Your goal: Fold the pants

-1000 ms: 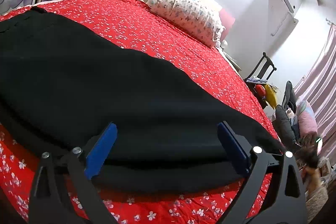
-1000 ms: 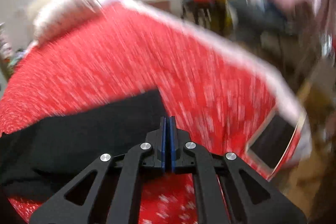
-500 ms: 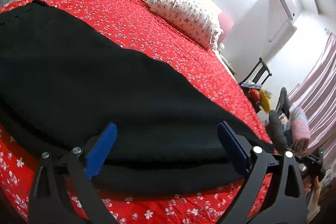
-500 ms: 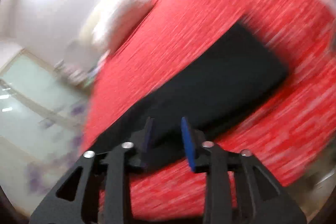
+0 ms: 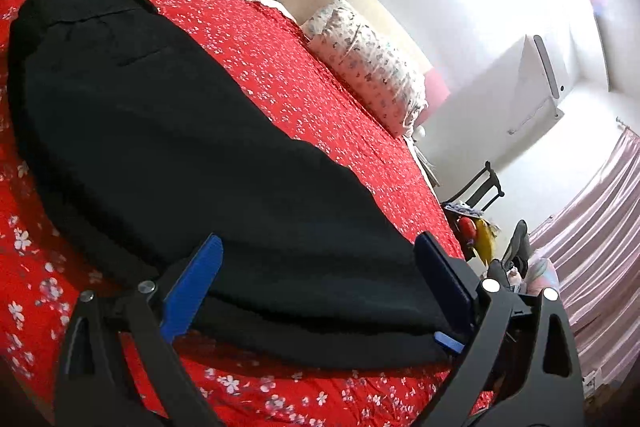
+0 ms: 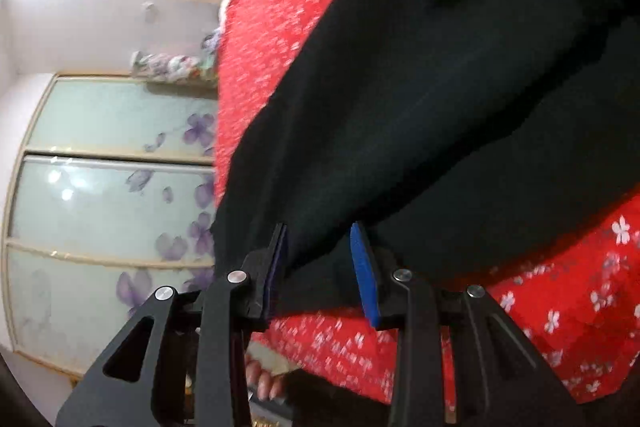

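Both grippers face the pants: the left gripper [image 5: 316, 279] stands wide, holding nothing, over their near edge; the right gripper [image 6: 320, 267] is part-open, cloth between unpressed pads. Pants [image 5: 172, 147] lie lengthwise across the bedspread [image 5: 288, 75].

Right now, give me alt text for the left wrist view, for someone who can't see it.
Black pants lie folded lengthwise on a red flower-print bedspread, stretching away from the camera. The left gripper hovers at their near edge, its blue-padded jaws wide apart and holding nothing. Behind are a patterned pillow and white walls.
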Demonstrator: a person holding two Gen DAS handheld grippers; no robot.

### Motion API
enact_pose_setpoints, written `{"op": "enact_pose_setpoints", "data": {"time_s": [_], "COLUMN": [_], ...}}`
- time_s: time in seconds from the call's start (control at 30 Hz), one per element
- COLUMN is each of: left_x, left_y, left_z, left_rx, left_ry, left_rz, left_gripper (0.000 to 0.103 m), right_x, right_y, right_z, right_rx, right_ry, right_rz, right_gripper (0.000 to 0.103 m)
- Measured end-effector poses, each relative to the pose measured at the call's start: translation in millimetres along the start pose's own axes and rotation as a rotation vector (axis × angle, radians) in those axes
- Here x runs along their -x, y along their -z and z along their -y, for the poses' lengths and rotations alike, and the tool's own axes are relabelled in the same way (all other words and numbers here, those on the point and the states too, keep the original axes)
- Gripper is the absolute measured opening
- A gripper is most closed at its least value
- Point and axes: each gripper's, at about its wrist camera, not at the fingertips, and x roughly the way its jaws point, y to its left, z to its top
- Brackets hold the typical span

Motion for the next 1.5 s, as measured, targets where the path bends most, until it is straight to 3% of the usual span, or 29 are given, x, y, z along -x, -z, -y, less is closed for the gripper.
{"op": "enact_pose_setpoints", "data": {"time_s": [0.17, 0.3, 0.33, 0.37, 0.6, 0.7, 0.77, 0.87, 0.93, 1.07, 1.13, 1.2, 1.27, 1.4, 1.5], "left_x": [-1, 2, 3, 4, 16, 18, 18, 16, 16, 17, 15, 13, 9, 6, 4], "left_y": [0, 0, -1, -2, -7, -6, -5, -5, -5, -7, -5, -4, -4, -3, -1], "left_z": [4, -1, -3, -4, -17, -13, -7, -3, -3, -6, -4, -3, -5, -4, 0], "left_rx": [-0.022, -0.002, 0.010, 0.019, 0.088, 0.069, 0.040, 0.018, 0.020, 0.023, 0.008, 0.008, 0.026, 0.032, 0.010], "left_ry": [0.004, 0.023, 0.030, 0.035, 0.060, 0.052, 0.043, 0.035, 0.043, 0.074, 0.063, 0.055, 0.048, 0.049, 0.035], "left_rz": [-0.006, -0.004, 0.001, 0.007, 0.049, 0.063, 0.066, 0.056, 0.051, 0.036, 0.029, 0.021, 0.007, -0.003, -0.010], "left_gripper": [0.097, 0.097, 0.097, 0.097, 0.097, 0.097, 0.097, 0.097, 0.097, 0.097, 0.098, 0.099, 0.100, 0.100, 0.100], "right_x": [-14, -14, -14, -13, 8, 11, 10, -7, -7, 7, 32, 75, 119, 211, 252], "right_y": [-2, 0, 1, 2, 30, 41, 43, 36, 37, 43, 46, 41, 29, -5, -20], "right_z": [8, 3, 1, 1, 0, 3, 5, 8, 6, -6, -10, -2, 17, 79, 115], "right_rx": [-0.093, -0.050, -0.030, -0.017, 0.058, 0.067, 0.084, 0.126, 0.167, 0.258, 0.308, 0.301, 0.212, -0.049, -0.188], "right_ry": [0.028, 0.032, 0.035, 0.033, -0.037, -0.070, -0.047, 0.046, 0.060, 0.119, 0.135, 0.155, 0.167, 0.286, 0.353], "right_rz": [0.050, 0.129, 0.151, 0.158, 0.141, 0.130, 0.130, 0.101, 0.097, 0.064, 0.123, 0.270, 0.417, 0.703, 0.817], "right_gripper": [0.034, 0.032, 0.013, 0.005, 0.004, 0.004, 0.004, 0.005, 0.010, 0.035, 0.035, 0.035, 0.035, 0.035, 0.035]}}
